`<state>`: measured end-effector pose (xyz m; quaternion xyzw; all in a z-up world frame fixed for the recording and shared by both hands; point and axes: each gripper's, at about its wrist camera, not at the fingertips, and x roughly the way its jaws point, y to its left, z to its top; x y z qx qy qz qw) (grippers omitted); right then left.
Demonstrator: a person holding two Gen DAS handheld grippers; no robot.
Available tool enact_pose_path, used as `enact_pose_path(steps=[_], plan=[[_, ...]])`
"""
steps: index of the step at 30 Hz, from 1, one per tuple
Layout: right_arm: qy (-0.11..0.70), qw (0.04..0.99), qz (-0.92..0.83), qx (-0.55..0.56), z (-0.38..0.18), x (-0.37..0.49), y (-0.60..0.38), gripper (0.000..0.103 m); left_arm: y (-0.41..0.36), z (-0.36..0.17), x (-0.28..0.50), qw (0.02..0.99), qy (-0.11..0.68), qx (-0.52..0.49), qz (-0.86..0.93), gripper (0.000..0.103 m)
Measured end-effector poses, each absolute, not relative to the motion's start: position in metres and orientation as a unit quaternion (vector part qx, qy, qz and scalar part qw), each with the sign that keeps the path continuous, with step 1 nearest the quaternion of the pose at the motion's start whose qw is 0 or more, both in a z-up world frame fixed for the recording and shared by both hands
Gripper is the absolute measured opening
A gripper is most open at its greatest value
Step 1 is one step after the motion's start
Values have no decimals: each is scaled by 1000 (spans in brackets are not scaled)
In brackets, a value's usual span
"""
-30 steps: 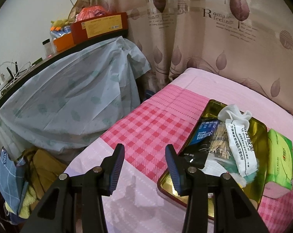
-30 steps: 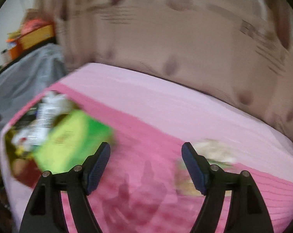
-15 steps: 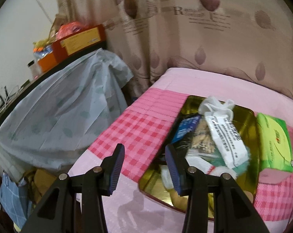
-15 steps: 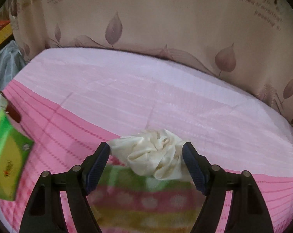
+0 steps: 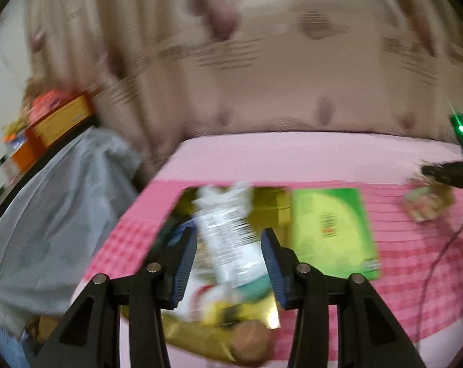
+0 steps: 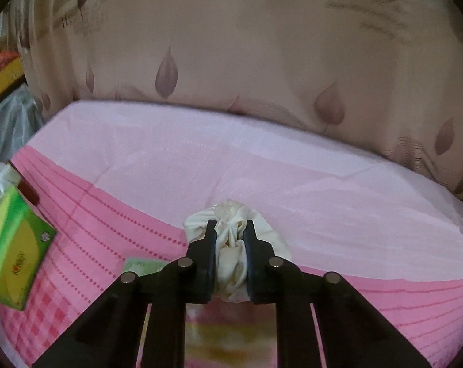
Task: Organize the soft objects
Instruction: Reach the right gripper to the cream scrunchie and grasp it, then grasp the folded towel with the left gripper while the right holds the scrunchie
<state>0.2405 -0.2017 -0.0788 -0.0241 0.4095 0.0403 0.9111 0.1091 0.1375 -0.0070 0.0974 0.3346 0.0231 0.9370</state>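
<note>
Pink bed (image 6: 292,165): gripper-pinched (image 6: 230,233) shapeless cloth (image 6: 231,245)

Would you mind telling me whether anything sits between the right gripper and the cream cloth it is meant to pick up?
Nothing visible does. The right gripper has its jaws closed on the bunched cream cloth, which fills the gap between them. The green tissue box lies well off to the side.

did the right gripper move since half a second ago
Yes: the right gripper closed in on the cream cloth lying on the pink bedspread, now pinching it.
</note>
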Motion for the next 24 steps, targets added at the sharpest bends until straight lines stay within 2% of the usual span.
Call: enact_pose_path(steps=[7, 16, 24], plan=[[392, 920, 16, -13, -64, 190, -241, 14, 55, -6, 121, 927, 338, 111, -118, 59], [423, 905, -34, 14, -98, 127, -296, 14, -42, -32, 146, 879, 389, 146, -234, 63], [425, 903, -37, 44, -113, 117, -310, 15, -107, -63, 165, 843, 414, 204, -277, 63]])
